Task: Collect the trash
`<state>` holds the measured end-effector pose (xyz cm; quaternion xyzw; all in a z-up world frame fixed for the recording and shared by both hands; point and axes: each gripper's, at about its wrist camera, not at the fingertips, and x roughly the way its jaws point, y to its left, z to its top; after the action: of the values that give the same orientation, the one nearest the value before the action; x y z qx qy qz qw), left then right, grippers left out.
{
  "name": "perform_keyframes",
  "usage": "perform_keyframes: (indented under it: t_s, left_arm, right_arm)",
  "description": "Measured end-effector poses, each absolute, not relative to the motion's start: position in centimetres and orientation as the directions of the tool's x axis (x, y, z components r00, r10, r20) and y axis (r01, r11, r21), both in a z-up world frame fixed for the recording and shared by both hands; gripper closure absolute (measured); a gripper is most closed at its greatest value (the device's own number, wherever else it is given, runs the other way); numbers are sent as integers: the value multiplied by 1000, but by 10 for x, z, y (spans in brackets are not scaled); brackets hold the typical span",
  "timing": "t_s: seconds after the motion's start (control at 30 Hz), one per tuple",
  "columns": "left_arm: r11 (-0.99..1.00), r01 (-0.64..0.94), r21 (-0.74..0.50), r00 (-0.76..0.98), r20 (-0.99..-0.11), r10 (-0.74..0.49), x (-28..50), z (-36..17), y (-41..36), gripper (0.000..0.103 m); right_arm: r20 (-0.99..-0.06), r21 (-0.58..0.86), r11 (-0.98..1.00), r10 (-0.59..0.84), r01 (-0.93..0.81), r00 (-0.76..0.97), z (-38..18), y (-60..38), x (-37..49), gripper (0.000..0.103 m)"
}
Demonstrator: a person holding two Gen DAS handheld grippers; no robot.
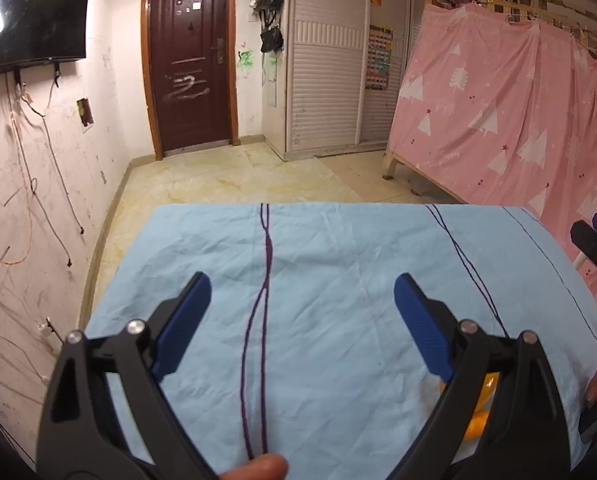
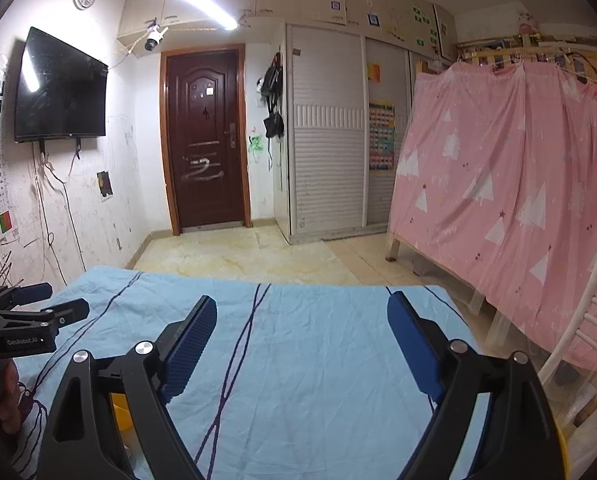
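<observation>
— How do the jaws stand in our two hands?

— In both they are wide apart. The left gripper (image 1: 302, 284) has its blue pads spread over the light blue cloth (image 1: 338, 248), and between them we see only the cloth with its dark purple lines. The right gripper (image 2: 302, 300) is the same: pads far from each other, gripping nothing, over the same cloth.

— And the trash, where is it for us?

— We can see only one candidate, a yellow thing (image 1: 480, 424). In the left wrist view it is low on the right, mostly hidden behind the base of the right-hand finger, so it is outside the gap and closer to the camera than the pads. In the right wrist view it shows low on the left, behind the base of the left-hand finger. So it lies between our two grippers, not between the jaws of either one. What it is exactly, we cannot tell.

— Do the grippers touch it?

— We cannot tell, the black arms cover too much of it.

— What else is around us?

— A thumb (image 1: 258, 468) is at the bottom edge of the left view. Past the cloth there is pale floor, a dark brown door (image 1: 190, 56), a television (image 1: 38, 16) on the left wall, and a pink curtain (image 1: 498, 100) with white trees on the right. A white chair (image 2: 578, 340) stands just beside the cloth's right side
</observation>
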<state>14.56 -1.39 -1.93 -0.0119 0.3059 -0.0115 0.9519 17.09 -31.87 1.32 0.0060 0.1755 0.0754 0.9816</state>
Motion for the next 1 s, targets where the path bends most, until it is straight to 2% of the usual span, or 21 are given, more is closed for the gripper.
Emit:
perform_keyframes:
  t_s: [1.0]
  left_arm:
    - [999,4,-36,811,-584,-25,145,-22,-11,14]
  right_arm:
    - [-337,33,989,144,-141,930,12,-318,166,22]
